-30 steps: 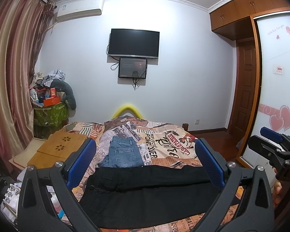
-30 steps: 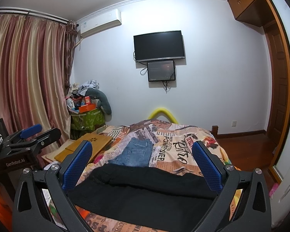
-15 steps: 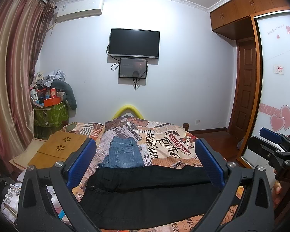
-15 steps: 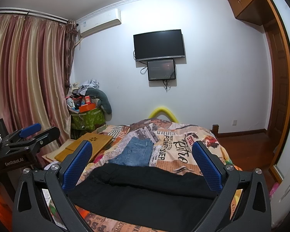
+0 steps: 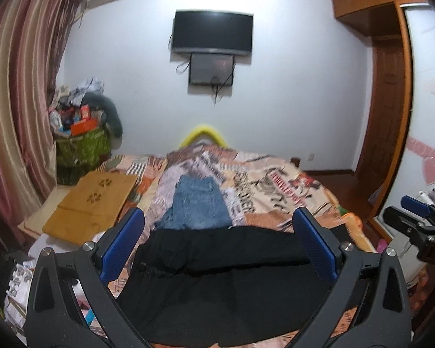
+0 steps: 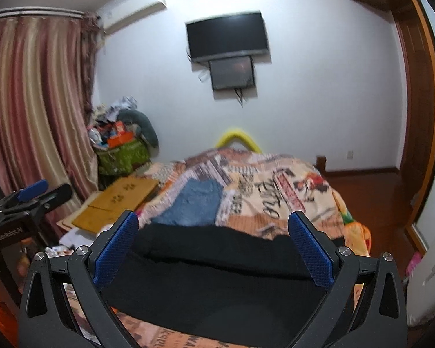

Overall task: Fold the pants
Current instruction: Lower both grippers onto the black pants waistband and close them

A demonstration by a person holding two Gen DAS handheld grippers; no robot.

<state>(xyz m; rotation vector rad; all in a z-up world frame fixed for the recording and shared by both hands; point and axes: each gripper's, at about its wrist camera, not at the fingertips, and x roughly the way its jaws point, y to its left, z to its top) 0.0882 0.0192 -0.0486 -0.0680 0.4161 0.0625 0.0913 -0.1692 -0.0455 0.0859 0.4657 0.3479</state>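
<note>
Black pants (image 5: 217, 284) (image 6: 217, 275) lie spread sideways across the near end of a bed with a printed cover (image 5: 264, 185) (image 6: 264, 185). Folded blue jeans (image 5: 198, 203) (image 6: 194, 203) rest just beyond them. My left gripper (image 5: 216, 243) hangs above the black pants, open, nothing between its blue pads. My right gripper (image 6: 213, 245) is likewise open and empty above the pants. Each gripper shows in the other's view: the right one (image 5: 420, 217) at the right edge, the left one (image 6: 32, 194) at the left edge.
A wooden lap board (image 5: 92, 203) lies at the bed's left side. A green bin piled with clutter (image 5: 84, 142) stands by the striped curtain (image 5: 17, 101). A television (image 5: 211, 33) hangs on the far wall. A wooden door (image 5: 388, 110) and floor are at right.
Both cameras have tipped down and moved closer to the bed; the black pants fill more of each view. The grippers stay open. The pants and jeans have not moved.
</note>
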